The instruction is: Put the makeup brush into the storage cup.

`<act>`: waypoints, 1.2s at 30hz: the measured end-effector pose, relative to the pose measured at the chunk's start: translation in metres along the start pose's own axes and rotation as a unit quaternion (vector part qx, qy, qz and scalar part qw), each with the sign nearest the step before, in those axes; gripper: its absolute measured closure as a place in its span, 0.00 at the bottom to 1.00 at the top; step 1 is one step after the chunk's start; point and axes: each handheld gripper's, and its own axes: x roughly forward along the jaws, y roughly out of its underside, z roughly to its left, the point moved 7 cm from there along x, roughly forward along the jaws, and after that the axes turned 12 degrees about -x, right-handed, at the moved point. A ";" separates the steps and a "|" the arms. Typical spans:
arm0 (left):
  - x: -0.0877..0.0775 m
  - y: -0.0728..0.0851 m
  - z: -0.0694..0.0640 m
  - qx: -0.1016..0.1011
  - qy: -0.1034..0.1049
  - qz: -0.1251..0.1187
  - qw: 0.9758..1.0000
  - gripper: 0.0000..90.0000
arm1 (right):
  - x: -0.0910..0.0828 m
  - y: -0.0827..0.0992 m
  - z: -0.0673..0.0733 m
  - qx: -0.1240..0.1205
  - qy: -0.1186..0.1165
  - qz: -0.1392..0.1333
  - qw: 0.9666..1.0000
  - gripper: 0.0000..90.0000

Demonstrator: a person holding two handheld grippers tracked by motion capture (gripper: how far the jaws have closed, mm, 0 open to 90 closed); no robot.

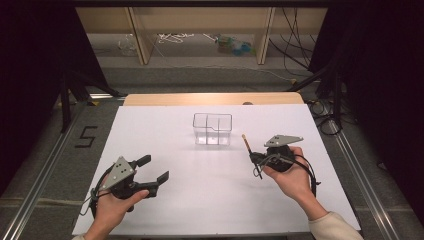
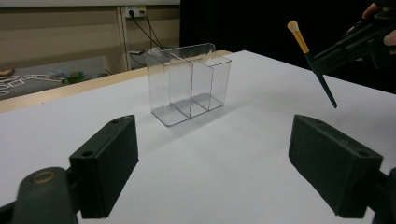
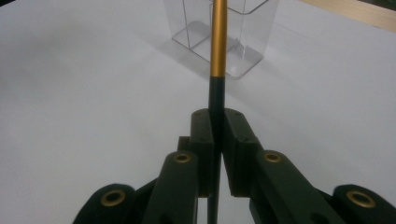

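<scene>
— Where does the makeup brush (image 1: 250, 151) sit right now?

— It is clamped in the right gripper (image 1: 260, 159), whose jaws are clenched on the dark lower part of the handle. In the right gripper view the brush (image 3: 218, 56) rises straight out from between the two pads, gold band above the black shaft. It is off the table (image 1: 165, 145), held in the air.

— And the clear organizer (image 1: 212, 129)?

— It stands upright on the white table, ahead of the right gripper and toward the table's middle, well apart from the brush tip. Seen from above, the brush's long axis leans up and away from the person, with the bristle end uppermost and tilted toward the organizer's side.

— Which hand is nearer to it?

— The right one, judging by the high view. The left gripper (image 1: 152, 172) hangs low on the near left of the table, jaws spread wide and empty. In its own view the organizer (image 2: 189, 84) sits beyond the gap between them.

— So what does the next move turn on?

— Probably on bringing the brush's axis upright over one compartment, since the openings face up and the dividers leave narrow slots.
</scene>
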 end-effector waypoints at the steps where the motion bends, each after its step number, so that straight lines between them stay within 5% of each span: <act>1: 0.000 0.000 0.000 0.000 0.000 0.000 1.000 0.17 | 0.000 -0.001 0.001 0.005 0.000 -0.002 1.000 0.93; 36: 0.000 0.000 0.000 0.000 0.001 0.000 1.000 0.17 | 0.000 -0.009 0.003 -0.005 0.013 -0.058 0.998 0.93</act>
